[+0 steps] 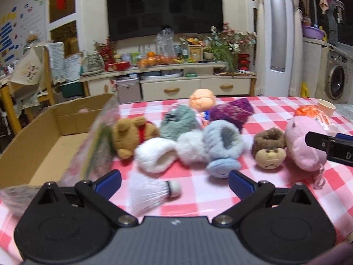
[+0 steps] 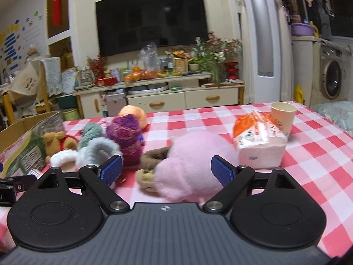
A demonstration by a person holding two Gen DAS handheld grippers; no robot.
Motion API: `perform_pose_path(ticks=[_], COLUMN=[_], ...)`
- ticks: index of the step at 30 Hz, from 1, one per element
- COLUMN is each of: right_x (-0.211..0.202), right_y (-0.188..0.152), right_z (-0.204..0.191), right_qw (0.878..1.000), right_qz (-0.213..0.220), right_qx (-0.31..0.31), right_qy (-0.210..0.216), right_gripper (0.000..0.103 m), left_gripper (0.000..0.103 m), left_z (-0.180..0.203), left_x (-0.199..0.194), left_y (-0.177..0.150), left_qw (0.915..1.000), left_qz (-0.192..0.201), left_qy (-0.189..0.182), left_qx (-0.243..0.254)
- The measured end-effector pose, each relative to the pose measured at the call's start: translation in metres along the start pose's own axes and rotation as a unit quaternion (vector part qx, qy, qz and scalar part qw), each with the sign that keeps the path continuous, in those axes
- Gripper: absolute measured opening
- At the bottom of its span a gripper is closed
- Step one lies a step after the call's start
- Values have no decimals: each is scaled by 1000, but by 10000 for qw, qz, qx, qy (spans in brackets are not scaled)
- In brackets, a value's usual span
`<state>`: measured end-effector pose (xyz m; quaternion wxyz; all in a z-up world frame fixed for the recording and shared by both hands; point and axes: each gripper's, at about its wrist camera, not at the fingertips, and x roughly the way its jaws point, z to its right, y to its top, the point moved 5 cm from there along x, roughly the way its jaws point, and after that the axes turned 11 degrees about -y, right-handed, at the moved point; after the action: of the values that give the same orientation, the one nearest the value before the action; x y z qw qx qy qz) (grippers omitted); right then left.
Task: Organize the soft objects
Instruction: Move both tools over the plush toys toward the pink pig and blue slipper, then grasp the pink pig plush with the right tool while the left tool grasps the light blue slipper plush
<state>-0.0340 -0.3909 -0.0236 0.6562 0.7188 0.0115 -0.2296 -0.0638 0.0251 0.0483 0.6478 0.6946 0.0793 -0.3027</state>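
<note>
Pink plush (image 2: 189, 170) on checked cloth, between spread jaws of right gripper (image 2: 166, 171), monkey toy (image 2: 146, 177) touching it. Left gripper (image 1: 174, 182) spread, empty, over shuttlecock (image 1: 152, 193). Risk: closing snags monkey too; cardboard box (image 1: 39, 137) far left.

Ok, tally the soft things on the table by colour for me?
Brown: 2 (bear, monkey)
Pink: 1 (pink plush)
Orange: 1 (orange plush)
Purple: 1 (purple knit)
White: 1 (white fluff)
Blue: 1 (blue fluff)
Grey-green: 1 (grey-green fluff)
Total: 8
</note>
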Motion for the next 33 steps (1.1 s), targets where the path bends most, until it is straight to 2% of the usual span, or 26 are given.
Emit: perform_pose_path(ticks=[7, 14, 18, 21, 25, 30, 32, 33], right_x=[-18, -47, -60, -71, -80, -107, -121, -122], right_y=[-6, -30, -37, -41, -48, -54, -60, -61], right_z=[30, 53, 60, 57, 57, 43, 48, 52], right_qw=[9959, 9790, 9728, 9741, 9686, 9735, 9676, 9634], right_qz=[-322, -771, -893, -872, -1018, -965, -1021, -1059], right_qx=[850, 1824, 2029, 1941, 2093, 1841, 2078, 2232], right_qy=[2, 481, 668, 761, 878, 956, 1010, 1043], right_gripper=[103, 103, 103, 103, 103, 103, 103, 103], left_gripper=[102, 94, 87, 84, 72, 53, 41, 39], left_z=[27, 43, 44, 43, 43, 43, 46, 48], left_x=[37, 76, 97, 112, 131, 147, 149, 148], left_y=[10, 27, 35, 39, 43, 38, 37, 37], left_qw=[9994, 9991, 9988, 9984, 9978, 9966, 9965, 9965], left_qz=[-134, -182, -284, -387, -500, -739, -751, -728], left_qy=[-309, -274, -289, -355, -354, -276, -204, -177], left_qx=[-2, 265, 269, 229, 270, 239, 310, 365])
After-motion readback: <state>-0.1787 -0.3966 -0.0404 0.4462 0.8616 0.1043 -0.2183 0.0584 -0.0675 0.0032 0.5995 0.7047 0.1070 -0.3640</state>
